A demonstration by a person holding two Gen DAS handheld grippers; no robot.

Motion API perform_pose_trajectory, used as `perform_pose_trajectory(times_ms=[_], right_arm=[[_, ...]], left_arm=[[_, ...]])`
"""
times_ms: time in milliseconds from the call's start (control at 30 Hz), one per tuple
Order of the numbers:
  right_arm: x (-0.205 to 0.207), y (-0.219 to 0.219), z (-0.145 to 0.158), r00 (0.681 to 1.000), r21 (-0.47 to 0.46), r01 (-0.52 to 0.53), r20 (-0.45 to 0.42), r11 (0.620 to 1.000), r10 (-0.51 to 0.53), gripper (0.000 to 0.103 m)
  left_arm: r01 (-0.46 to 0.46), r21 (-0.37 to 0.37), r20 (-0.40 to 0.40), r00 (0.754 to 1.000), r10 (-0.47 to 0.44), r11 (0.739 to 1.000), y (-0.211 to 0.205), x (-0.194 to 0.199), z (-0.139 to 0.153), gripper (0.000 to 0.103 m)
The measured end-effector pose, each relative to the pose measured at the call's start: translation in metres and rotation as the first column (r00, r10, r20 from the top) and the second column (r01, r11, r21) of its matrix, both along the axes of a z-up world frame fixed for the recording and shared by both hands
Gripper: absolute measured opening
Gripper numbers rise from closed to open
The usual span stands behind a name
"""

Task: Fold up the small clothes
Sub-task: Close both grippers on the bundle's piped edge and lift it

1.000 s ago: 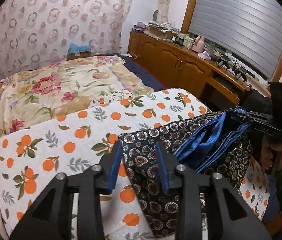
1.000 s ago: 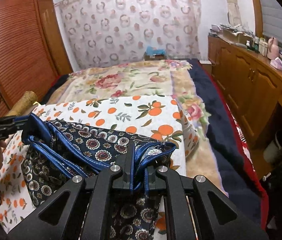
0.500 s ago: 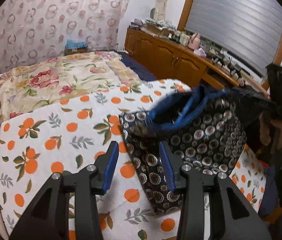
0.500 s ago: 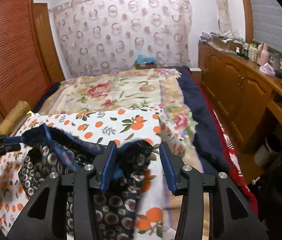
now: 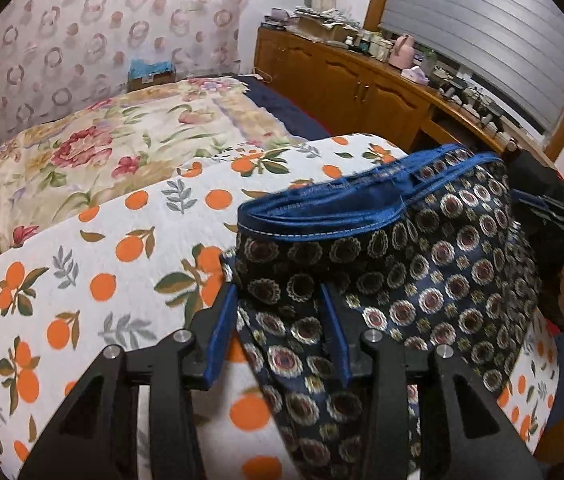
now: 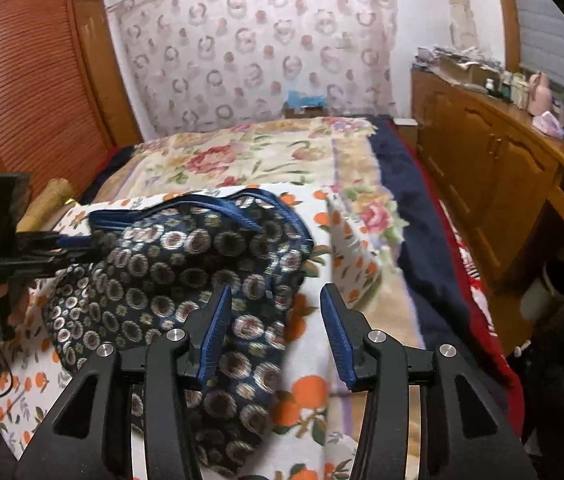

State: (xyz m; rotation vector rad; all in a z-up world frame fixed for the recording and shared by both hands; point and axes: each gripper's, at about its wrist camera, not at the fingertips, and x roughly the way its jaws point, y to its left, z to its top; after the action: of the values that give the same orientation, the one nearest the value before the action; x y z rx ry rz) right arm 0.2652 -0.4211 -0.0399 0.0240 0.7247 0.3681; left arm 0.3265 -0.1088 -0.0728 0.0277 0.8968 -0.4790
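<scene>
A dark navy garment (image 5: 421, 272) with round medallion print and a bright blue waistband lies bunched on the orange-print sheet (image 5: 94, 280); it also shows in the right wrist view (image 6: 186, 264). My left gripper (image 5: 278, 328) is open, its jaws on either side of a fold of the garment's near edge. My right gripper (image 6: 274, 328) is open and empty, just to the right of the garment. In the right wrist view the left gripper (image 6: 62, 246) sits at the garment's left edge by the waistband.
The orange-print sheet lies over a floral bedspread (image 5: 114, 148) on a bed. A wooden cabinet (image 6: 493, 176) with clutter on top runs along the right. A slatted wooden wardrobe (image 6: 30, 104) stands on the left. A dark blue blanket (image 6: 413, 216) edges the bed.
My right gripper opened and let go of the waistband; the garment dropped onto the sheet. My left gripper stayed open and moved closer to the garment.
</scene>
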Motion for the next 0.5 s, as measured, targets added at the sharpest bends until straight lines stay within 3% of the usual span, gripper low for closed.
perform_pose_trajectory(times_ms=[167,300,333,367,433,500], right_arm=[[0.015,0.009,-0.011,0.999,0.002,-0.037,-0.027,0.999,0.037,0.045],[0.02,0.012,-0.014,0.997,0.023,-0.068,-0.021,0.997,0.068,0.006],[0.02,0.012,-0.013,0.998,0.027,-0.067,-0.011,0.997,0.068,0.005],[0.019,0.009,-0.012,0.998,0.039,-0.057,0.0,0.998,0.057,0.002],[0.017,0.004,-0.01,1.0,0.037,-0.012,0.018,0.999,0.011,0.001],[0.014,0.001,-0.01,0.999,0.021,0.031,0.025,0.999,-0.032,0.0]], left_arm=[[-0.009,-0.021,0.009,1.0,0.009,1.0,0.002,0.01,-0.001,0.041],[-0.008,-0.037,0.003,1.0,0.008,0.999,0.003,0.021,-0.002,0.041],[-0.006,-0.038,0.003,1.0,0.006,0.999,0.003,0.022,-0.002,0.04],[0.0,-0.038,0.006,1.0,0.0,0.999,0.003,0.023,-0.002,0.037],[-0.008,-0.019,0.03,1.0,0.008,1.0,0.003,0.024,-0.002,0.016],[-0.026,-0.021,0.048,0.998,0.027,0.999,0.006,0.025,-0.001,0.01]])
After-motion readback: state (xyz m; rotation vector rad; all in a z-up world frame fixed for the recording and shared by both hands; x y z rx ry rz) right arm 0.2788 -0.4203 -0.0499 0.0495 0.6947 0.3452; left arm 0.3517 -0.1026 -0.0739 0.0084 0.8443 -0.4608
